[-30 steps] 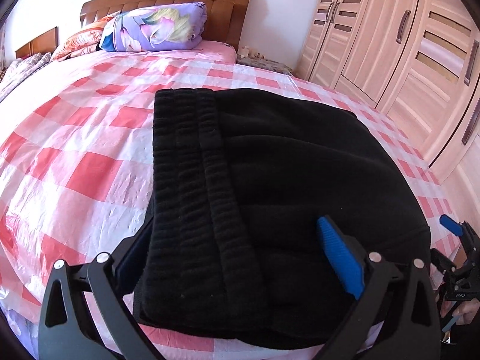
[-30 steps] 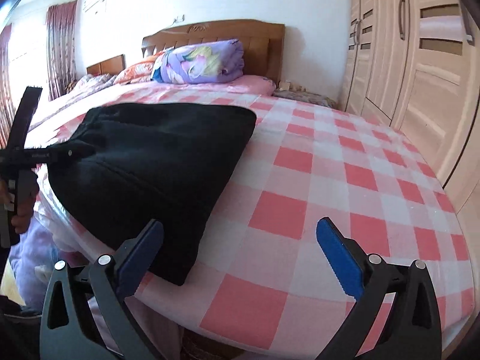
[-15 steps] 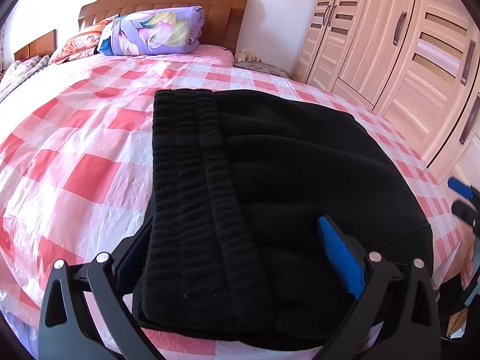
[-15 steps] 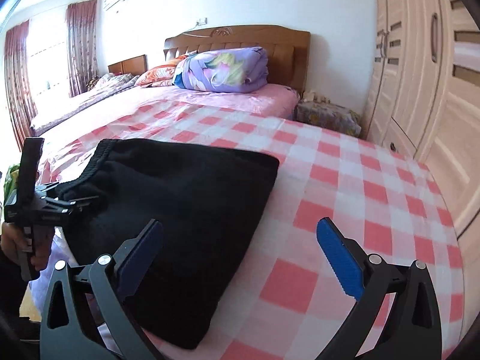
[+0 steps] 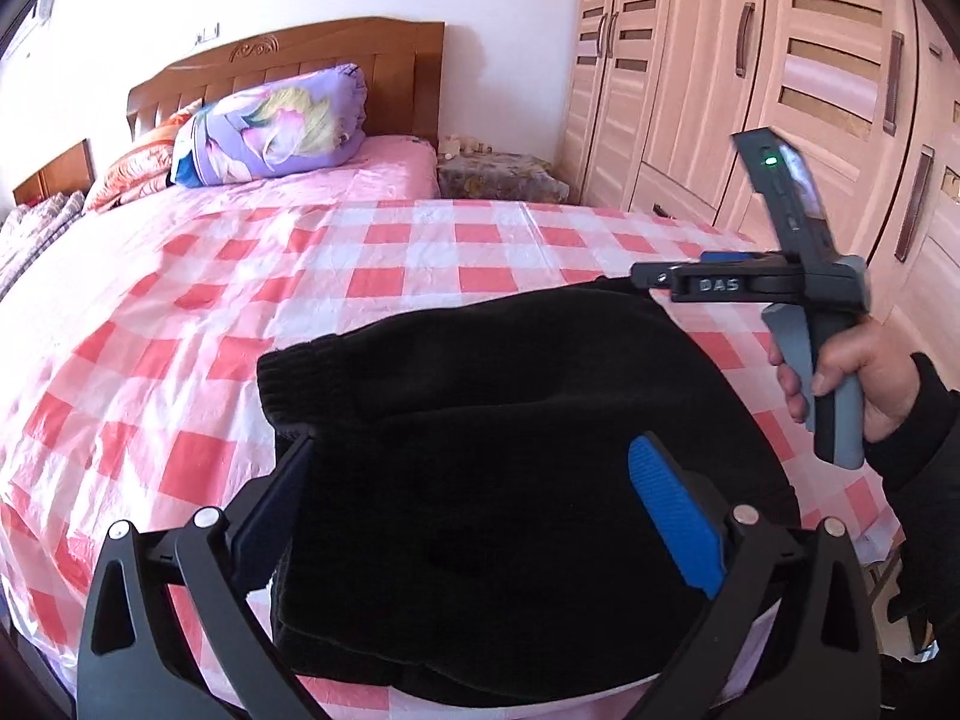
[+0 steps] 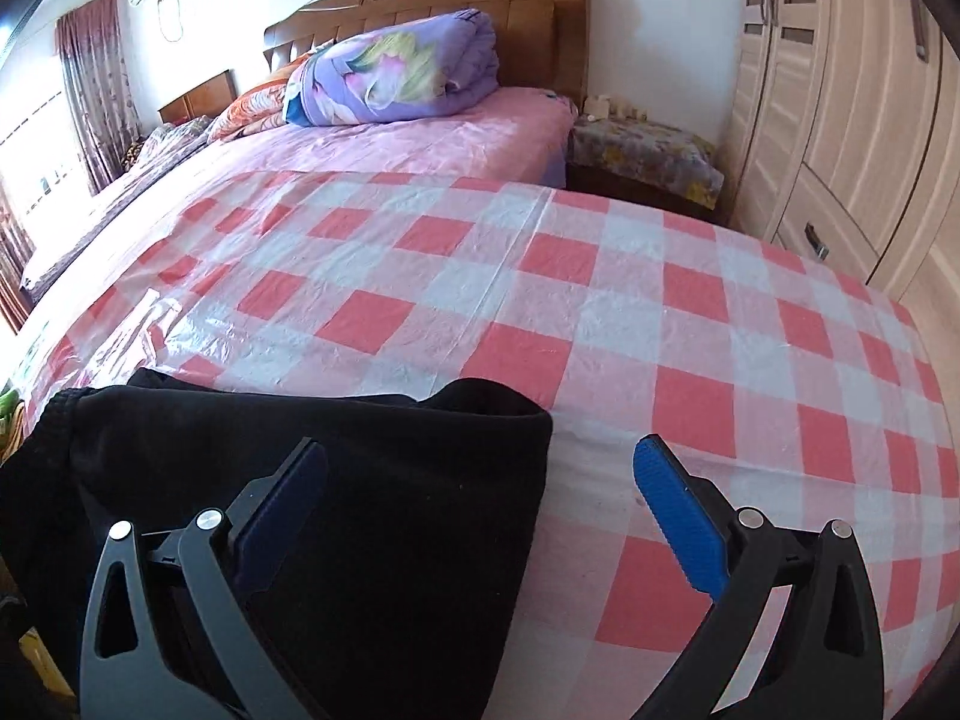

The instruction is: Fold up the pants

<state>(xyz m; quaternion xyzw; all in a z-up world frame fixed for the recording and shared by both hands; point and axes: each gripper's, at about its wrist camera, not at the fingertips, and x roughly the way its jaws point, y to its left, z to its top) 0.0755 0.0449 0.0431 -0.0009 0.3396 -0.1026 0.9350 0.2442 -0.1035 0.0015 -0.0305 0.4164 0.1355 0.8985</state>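
The black pants (image 5: 510, 450) lie folded into a thick stack at the near edge of the bed, on a pink checked plastic sheet (image 5: 180, 312). My left gripper (image 5: 474, 492) is open, its blue pads wide apart above the stack, holding nothing. In the right wrist view the pants (image 6: 360, 480) fill the lower left. My right gripper (image 6: 480, 492) is open over the stack's right edge, empty. The right gripper also shows in the left wrist view (image 5: 708, 282), held in a hand beyond the stack's far right corner.
A rolled purple floral quilt (image 5: 270, 126) lies by the wooden headboard (image 5: 288, 60). A wardrobe (image 5: 780, 90) lines the right wall. A covered bedside stand (image 6: 642, 150) sits between bed and wardrobe. A second bed and curtains (image 6: 90, 90) are at the left.
Both grippers have risen and pulled back toward the bed's near edge. The right gripper has swung in beside the stack's right side and now shows in the left wrist view.
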